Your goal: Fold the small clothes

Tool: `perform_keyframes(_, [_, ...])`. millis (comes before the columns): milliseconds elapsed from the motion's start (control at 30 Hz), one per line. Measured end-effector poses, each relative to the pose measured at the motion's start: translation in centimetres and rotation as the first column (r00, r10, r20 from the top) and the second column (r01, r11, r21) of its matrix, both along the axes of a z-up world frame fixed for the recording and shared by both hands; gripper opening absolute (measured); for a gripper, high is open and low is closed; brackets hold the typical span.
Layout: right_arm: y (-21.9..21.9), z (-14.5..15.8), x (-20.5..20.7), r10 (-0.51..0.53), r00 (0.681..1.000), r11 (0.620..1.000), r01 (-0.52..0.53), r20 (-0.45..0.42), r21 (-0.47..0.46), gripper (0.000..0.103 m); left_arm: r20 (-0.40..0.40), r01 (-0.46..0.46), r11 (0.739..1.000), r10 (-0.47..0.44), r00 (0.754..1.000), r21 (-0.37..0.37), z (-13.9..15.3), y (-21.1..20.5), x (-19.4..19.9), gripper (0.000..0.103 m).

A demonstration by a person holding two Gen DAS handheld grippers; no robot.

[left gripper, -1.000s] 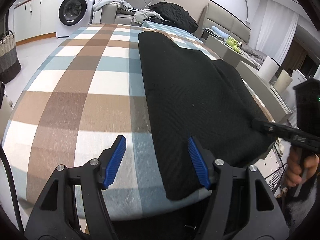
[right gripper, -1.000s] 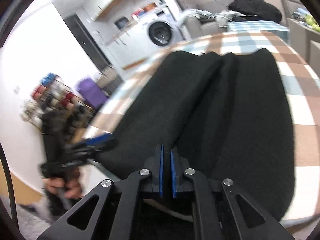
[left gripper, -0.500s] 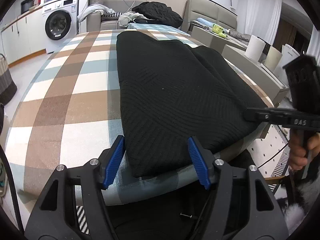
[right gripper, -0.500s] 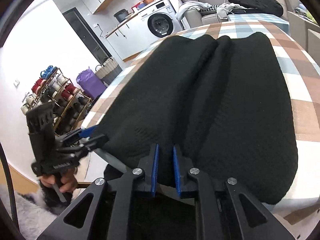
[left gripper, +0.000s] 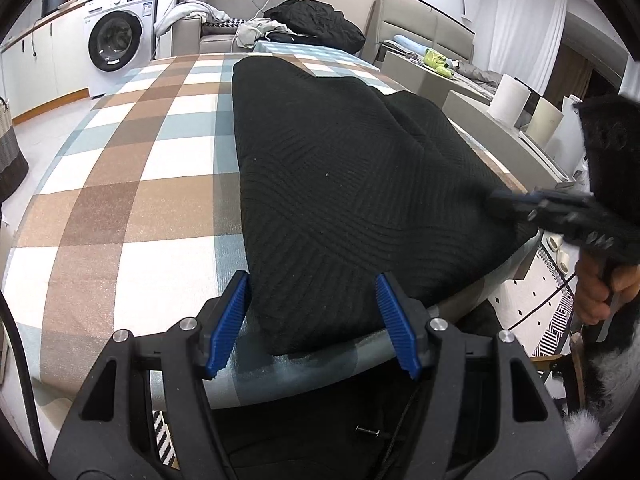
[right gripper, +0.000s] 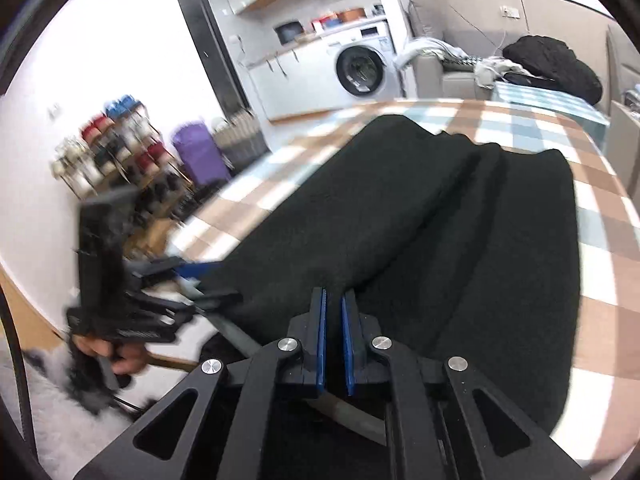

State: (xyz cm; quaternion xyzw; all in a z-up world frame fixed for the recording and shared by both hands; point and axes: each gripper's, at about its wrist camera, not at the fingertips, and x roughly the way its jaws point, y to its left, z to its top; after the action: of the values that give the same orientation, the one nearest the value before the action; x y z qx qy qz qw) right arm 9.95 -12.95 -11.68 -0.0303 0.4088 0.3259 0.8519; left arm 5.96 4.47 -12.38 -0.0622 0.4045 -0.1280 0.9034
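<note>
Checked counter [left gripper: 132, 208] carries the black garment [left gripper: 340, 184] by its near edge; my left tool [left gripper: 312, 320] gapes around one corner, my right tool [right gripper: 333, 344] pinches another, so dragging could slide it off.

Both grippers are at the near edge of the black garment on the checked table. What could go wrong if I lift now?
The left gripper is open, its pads astride the black garment's near corner without pressing, so that side would likely stay down. The right gripper looks shut on the hem; a one-sided lift may skew the fold. The hem lies at the table edge and could slide off.
</note>
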Motion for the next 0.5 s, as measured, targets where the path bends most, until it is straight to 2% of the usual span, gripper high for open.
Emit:
perform_keyframes(33, [-0.2,-0.6,0.2,-0.018,1.000,1.000,0.018,-0.020,-0.023,0.010,0.002,0.001,1.000,-0.001,1.000,0.001,0.0,0.1,0.0,0.062])
perform_keyframes(100, [-0.8,-1.2,0.5,-0.037,0.997,0.999,0.037,-0.068,0.000,0.016,0.007,-0.006,1.000,0.006,1.000,0.001,0.2,0.3,0.0,0.062])
perform_keyframes(167, [-1.8,-0.8,0.8,-0.068,0.994,0.995,0.073,-0.081,0.066,0.032,0.011,-0.015,1.000,0.015,1.000,-0.007,0.3,0.6,0.0,0.062])
perform_keyframes(200, [-2.3,-0.5,1.1,-0.098,0.992,0.991,0.104,-0.076,0.079,0.047,0.011,-0.017,1.000,0.017,1.000,-0.012,0.3,0.7,0.0,0.062])
perform_keyframes(233, [-2.7,-0.5,1.5,-0.134,0.988,0.987,0.140,-0.073,0.075,0.051,0.009,-0.021,1.000,0.022,1.000,-0.016,0.4,0.9,0.1,0.062])
perform_keyframes(267, [-3.1,-0.5,2.5,-0.187,0.979,0.979,0.193,-0.085,0.070,0.051,0.008,-0.027,0.999,0.027,1.000,-0.019,0.3,1.0,0.1,0.062])
perform_keyframes(333, [-3.6,-0.9,4.2,-0.227,0.965,0.965,0.241,-0.132,0.101,0.051,0.005,-0.035,0.999,0.035,0.999,-0.025,0.4,1.3,0.2,0.062])
perform_keyframes(367, [-3.8,-1.1,5.5,-0.227,0.957,0.958,0.253,-0.178,0.136,0.051,0.005,-0.038,0.999,0.038,0.999,-0.029,0.4,1.5,0.2,0.062])
perform_keyframes(467, [-3.5,-1.8,8.2,-0.223,0.944,0.948,0.269,-0.242,0.172,0.053,0.004,-0.048,0.998,0.048,0.999,-0.035,0.4,1.8,0.3,0.062])
perform_keyframes(500, [-3.2,-1.8,8.9,-0.216,0.943,0.946,0.267,-0.253,0.185,0.057,0.003,-0.051,0.998,0.051,0.999,-0.036,0.3,1.9,0.4,0.062])
